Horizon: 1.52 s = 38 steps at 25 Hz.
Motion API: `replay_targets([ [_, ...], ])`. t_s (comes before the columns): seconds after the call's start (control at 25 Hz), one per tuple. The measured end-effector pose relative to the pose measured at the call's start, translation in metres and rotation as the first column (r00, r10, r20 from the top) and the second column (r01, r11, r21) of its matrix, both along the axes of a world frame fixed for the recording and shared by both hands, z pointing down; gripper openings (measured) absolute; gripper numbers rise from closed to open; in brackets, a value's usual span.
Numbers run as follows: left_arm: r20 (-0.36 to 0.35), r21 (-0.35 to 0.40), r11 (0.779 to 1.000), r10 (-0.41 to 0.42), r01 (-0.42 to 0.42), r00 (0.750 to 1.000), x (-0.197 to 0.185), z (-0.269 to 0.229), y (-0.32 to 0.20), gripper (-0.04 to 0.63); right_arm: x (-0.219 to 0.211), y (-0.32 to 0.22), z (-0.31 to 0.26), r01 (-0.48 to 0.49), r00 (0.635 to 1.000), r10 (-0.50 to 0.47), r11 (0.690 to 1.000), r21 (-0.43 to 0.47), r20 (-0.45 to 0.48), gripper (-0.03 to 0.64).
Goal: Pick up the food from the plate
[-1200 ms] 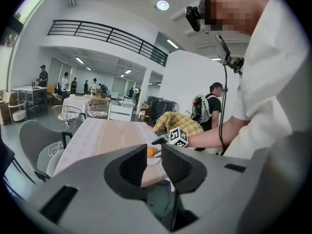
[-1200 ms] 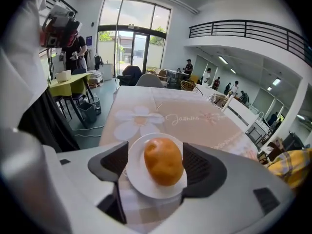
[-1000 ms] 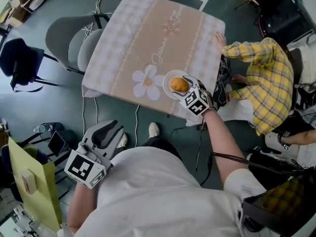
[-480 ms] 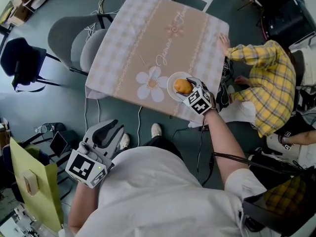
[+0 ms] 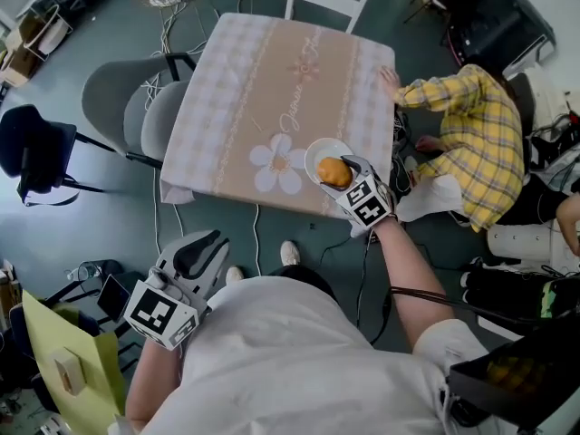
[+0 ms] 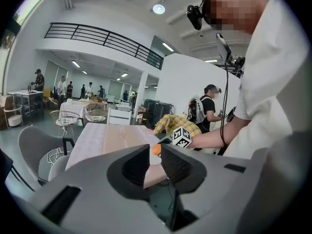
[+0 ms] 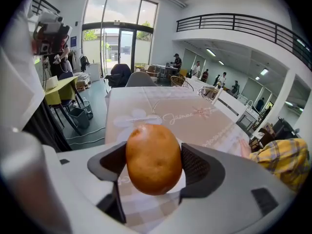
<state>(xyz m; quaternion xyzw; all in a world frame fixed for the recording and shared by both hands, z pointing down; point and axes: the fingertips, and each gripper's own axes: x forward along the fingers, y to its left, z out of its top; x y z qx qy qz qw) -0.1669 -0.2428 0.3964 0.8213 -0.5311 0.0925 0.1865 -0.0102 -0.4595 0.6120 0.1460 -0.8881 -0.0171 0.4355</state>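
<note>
Food (image 5: 333,171), a round orange-brown piece, is gripped on both sides by the jaws of the right gripper (image 7: 155,164), over the near part of the white plate (image 5: 316,153). We cannot tell if it touches the plate. At the far left we see two grey chairs (image 5: 122,107) pushed near the side of the desk (image 5: 272,89). The left gripper (image 5: 205,244) hangs low beside our body, well apart from the desk; its jaws have only a narrow gap and nothing is between them. The desk has a checked cloth with a white flower (image 5: 276,163) printed just left of the plate. The plate stands near the front edge of the desk. At the right, a person in a yellow checked shirt (image 5: 471,125) sits low beside the desk, with one hand on its edge.
</note>
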Motion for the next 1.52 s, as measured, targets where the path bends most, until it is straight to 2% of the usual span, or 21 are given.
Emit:
replay_targets([
  [0.08,0.009,-0.006,1.000,0.019,-0.019,1.000,-0.006,0.003,0.008,0.075,-0.002,0.013,-0.011,-0.023,1.000,0.023,1.000,0.010,0.014,0.353],
  [0.24,0.014,0.001,0.997,0.071,-0.071,0.997,-0.018,0.007,0.027,0.009,-0.008,0.044,-0.033,-0.061,0.998,0.060,0.998,0.031,0.037,0.353],
  [0.48,0.013,0.007,0.991,0.133,-0.133,0.991,-0.038,0.009,0.053,0.009,-0.022,0.095,-0.068,-0.140,0.987,0.137,0.989,0.035,0.089,0.353],
  [0.76,-0.006,0.009,0.979,0.205,-0.205,0.979,-0.053,0.017,0.091,0.009,-0.045,0.166,-0.107,-0.164,0.978,0.153,0.984,0.071,0.141,0.353],
  [1.0,-0.034,0.016,0.972,0.234,-0.234,0.972,-0.063,0.021,0.115,0.009,-0.062,0.220,-0.136,-0.178,0.968,0.161,0.981,0.075,0.193,0.353],
  [1.52,-0.051,0.023,0.953,0.304,-0.304,0.951,-0.060,0.034,0.148,0.009,-0.076,0.292,-0.149,-0.191,0.957,0.171,0.979,0.065,0.233,0.353],
])
